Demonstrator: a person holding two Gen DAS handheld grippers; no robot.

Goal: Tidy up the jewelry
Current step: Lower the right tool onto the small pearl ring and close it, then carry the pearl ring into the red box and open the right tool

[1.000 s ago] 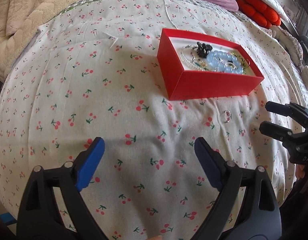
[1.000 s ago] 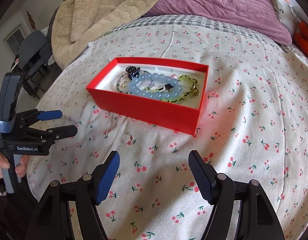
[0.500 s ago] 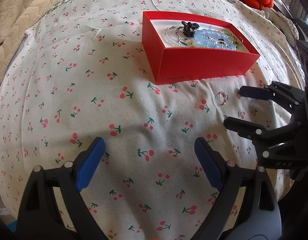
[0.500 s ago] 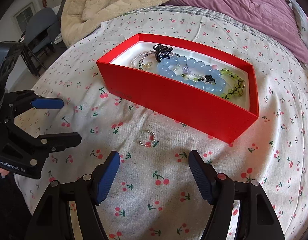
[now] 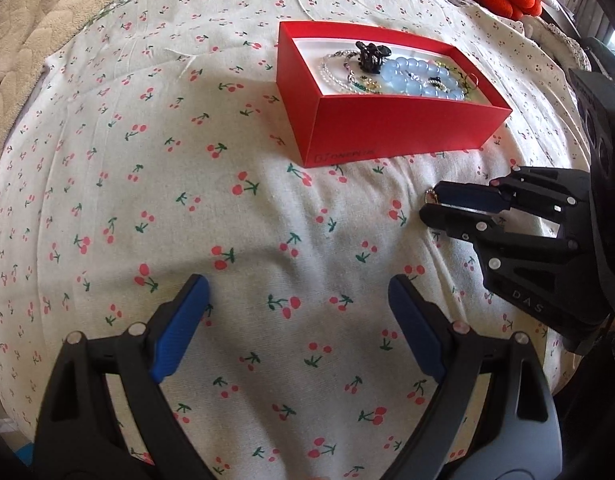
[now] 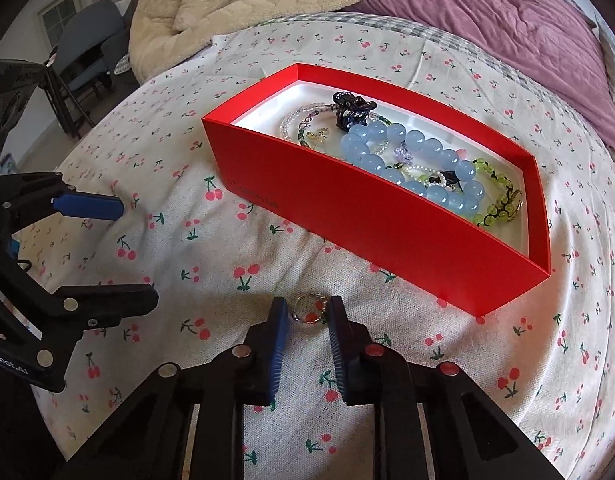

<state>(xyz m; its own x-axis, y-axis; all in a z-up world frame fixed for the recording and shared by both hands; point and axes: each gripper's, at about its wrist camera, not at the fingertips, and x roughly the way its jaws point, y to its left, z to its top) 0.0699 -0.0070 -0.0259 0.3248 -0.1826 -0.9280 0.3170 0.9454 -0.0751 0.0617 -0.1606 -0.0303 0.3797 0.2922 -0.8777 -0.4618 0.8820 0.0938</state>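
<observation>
Beside red box (image 6: 371, 220), beaded ring (image 6: 309, 312) between right gripper (image 6: 305, 316) jaws

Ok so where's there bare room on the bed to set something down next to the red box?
Bare sheet lies left of the red box, out to the beige blanket, and ahead of the left gripper. Crowded: the strip before the box, where the right gripper brackets the small ring.

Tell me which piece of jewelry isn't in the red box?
The little beaded ring. It lies alone on the cherry sheet, between the right tool's fingers. Every other piece sits inside the box.
</observation>
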